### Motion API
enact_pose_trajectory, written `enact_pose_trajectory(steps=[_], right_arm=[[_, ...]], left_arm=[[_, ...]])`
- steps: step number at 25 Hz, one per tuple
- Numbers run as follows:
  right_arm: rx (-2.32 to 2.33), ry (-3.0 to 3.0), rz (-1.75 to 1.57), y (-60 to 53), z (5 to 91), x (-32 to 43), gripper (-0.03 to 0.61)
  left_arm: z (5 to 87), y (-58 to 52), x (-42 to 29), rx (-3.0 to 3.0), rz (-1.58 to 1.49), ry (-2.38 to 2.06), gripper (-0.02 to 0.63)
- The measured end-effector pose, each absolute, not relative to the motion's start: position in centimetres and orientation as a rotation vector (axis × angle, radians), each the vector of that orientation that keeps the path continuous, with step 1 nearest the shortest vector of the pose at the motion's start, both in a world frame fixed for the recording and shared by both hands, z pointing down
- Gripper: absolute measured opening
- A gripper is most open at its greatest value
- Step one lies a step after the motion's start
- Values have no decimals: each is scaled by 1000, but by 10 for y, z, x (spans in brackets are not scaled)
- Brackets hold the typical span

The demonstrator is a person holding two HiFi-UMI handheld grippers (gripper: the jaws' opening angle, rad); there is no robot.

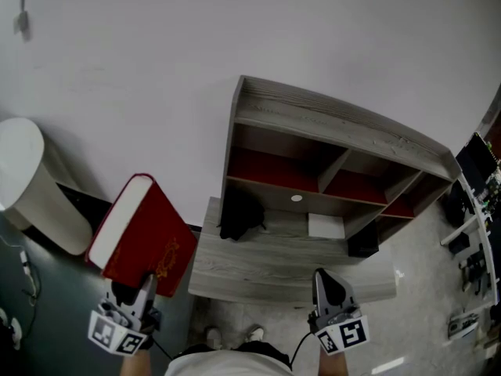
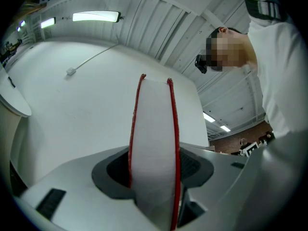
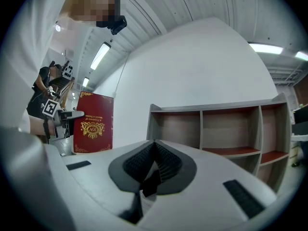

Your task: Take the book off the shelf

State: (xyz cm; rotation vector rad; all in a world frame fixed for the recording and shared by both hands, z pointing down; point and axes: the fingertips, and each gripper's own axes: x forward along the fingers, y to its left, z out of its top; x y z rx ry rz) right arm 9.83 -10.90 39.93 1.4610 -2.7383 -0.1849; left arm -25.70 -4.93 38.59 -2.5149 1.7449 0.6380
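A red book [image 1: 149,237] is held clear of the shelf [image 1: 337,120], out to its left and tilted. It is gripped at its lower end by the left gripper [image 1: 143,287], whose jaws are clamped across its covers, the white page edge facing that gripper's camera. The right gripper [image 1: 323,279] is held low before the shelf, jaws pressed together with nothing between them. A black object [image 1: 239,214] and a white one [image 1: 326,225] lie on the shelf's lower ledge.
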Motion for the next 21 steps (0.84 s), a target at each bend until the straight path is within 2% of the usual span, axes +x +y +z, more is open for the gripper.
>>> enact_pose_trajectory(steps=[21], right_arm=[[1464, -2703, -194, -93, 399, 90, 21]], left_arm=[[397, -49, -257, -2578, 710, 1709, 236]])
